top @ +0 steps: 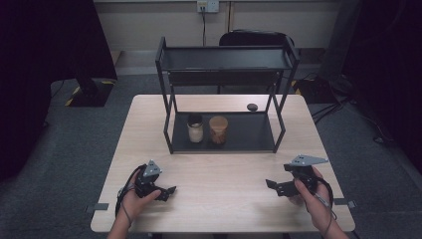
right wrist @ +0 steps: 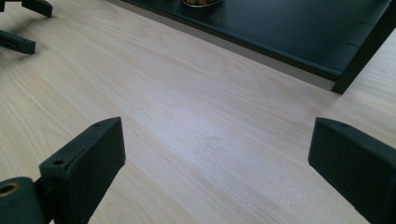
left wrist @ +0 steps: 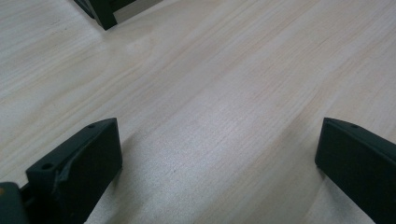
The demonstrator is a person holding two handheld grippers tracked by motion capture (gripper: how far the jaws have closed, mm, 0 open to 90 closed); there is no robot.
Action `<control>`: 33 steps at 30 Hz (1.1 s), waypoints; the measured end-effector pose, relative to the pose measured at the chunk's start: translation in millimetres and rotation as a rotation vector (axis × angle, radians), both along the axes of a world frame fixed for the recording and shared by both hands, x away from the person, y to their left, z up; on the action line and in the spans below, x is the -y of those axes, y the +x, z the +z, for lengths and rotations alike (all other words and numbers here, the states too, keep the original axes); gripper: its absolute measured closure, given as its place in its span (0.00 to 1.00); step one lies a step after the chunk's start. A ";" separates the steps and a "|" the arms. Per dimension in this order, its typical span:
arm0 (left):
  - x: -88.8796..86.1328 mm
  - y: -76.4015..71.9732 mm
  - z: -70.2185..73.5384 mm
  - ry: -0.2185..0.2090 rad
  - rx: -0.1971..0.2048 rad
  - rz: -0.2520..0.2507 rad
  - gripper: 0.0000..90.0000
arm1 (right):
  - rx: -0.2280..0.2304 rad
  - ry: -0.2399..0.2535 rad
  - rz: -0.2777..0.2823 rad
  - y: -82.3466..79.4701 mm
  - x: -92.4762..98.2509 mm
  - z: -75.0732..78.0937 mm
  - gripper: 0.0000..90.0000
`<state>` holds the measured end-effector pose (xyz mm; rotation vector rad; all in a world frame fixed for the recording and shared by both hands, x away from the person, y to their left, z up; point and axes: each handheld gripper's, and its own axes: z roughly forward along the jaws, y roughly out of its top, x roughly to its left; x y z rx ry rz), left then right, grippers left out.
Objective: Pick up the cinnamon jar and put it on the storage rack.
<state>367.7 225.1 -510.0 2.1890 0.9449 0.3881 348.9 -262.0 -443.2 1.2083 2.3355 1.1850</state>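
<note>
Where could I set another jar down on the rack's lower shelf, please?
The lower shelf is bare to the right of the brown jar, up to the rack's right posts. Its left end is crowded: the pale jar stands close beside the brown one.

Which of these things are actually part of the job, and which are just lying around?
Likely part of the job: left gripper, right gripper, both open and empty; pale jar and brown jar; black rack.

Just lying about: small dark object, chair, wall socket.
</note>
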 end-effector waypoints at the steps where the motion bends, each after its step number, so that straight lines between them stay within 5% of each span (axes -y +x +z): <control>1: 0.0 0.0 0.0 0.000 0.000 0.000 0.00 | 0.002 -0.003 -0.002 -0.3 1.0 -0.3 0.03; 33: 0.0 0.0 0.0 0.000 0.000 0.000 0.00 | 0.049 -0.032 -0.028 -13.2 32.2 -0.7 0.03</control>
